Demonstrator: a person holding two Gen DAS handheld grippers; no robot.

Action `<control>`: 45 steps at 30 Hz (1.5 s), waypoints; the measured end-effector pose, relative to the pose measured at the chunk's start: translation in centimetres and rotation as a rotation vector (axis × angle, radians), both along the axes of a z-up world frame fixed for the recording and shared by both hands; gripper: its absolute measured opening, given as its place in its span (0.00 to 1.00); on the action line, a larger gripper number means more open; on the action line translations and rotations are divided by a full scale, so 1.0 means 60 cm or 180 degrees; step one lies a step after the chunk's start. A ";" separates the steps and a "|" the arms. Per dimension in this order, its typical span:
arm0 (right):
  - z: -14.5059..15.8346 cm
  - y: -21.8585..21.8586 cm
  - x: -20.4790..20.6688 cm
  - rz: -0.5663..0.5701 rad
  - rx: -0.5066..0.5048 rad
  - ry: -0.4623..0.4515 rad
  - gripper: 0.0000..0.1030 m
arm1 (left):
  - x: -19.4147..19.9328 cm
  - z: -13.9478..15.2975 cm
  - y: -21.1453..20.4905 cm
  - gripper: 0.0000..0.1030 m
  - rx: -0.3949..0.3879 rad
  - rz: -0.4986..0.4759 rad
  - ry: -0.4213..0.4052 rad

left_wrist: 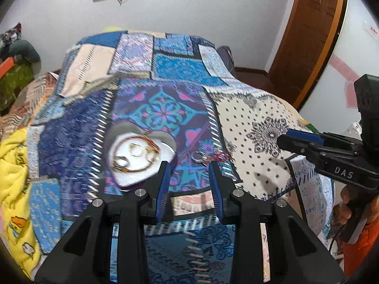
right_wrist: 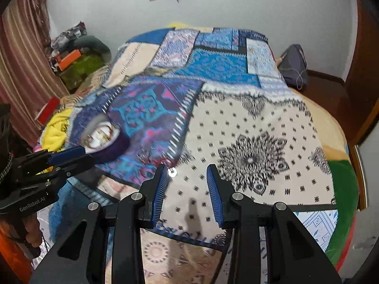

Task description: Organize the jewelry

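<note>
Left wrist view shows the left gripper (left_wrist: 189, 165) at the bottom centre of the frame, its jaws released and nothing between them. It hangs above a bed covered by a patchwork quilt (left_wrist: 165, 108) in blue, purple and cream. Left of centre lies a white heart-shaped dish (left_wrist: 137, 156) holding blurred gold rings and a thin bracelet. Just right of the dish, on the quilt near the tips of the left jaws, lie a silver ring (left_wrist: 197, 157) and a small red piece (left_wrist: 221, 157), blurred. At the right edge the right gripper (left_wrist: 287, 139) reaches in over the cream patch.

Right wrist view shows the right gripper (right_wrist: 186, 169) low in the centre, jaws also released and empty, above the cream patch with the black medallion. A small white bead-like piece (right_wrist: 172, 172) sits beside the tip of its left-hand jaw; whether they touch is unclear. The dish (right_wrist: 101, 136) appears at middle left, partly hidden behind the left gripper (right_wrist: 83, 155). A yellow blanket (right_wrist: 56, 127) and a red box (right_wrist: 48, 110) lie further left.
</note>
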State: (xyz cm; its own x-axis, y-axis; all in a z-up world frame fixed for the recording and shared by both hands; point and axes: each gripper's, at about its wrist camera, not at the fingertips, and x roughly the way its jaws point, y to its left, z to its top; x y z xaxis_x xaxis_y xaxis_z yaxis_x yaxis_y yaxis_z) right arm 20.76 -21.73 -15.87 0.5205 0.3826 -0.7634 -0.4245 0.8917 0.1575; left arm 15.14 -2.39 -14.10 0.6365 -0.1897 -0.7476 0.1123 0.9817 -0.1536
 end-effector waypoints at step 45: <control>-0.087 0.047 0.029 0.0431 -0.0113 0.0140 0.09 | 0.105 -0.109 -0.060 0.10 0.0099 -0.0148 0.0303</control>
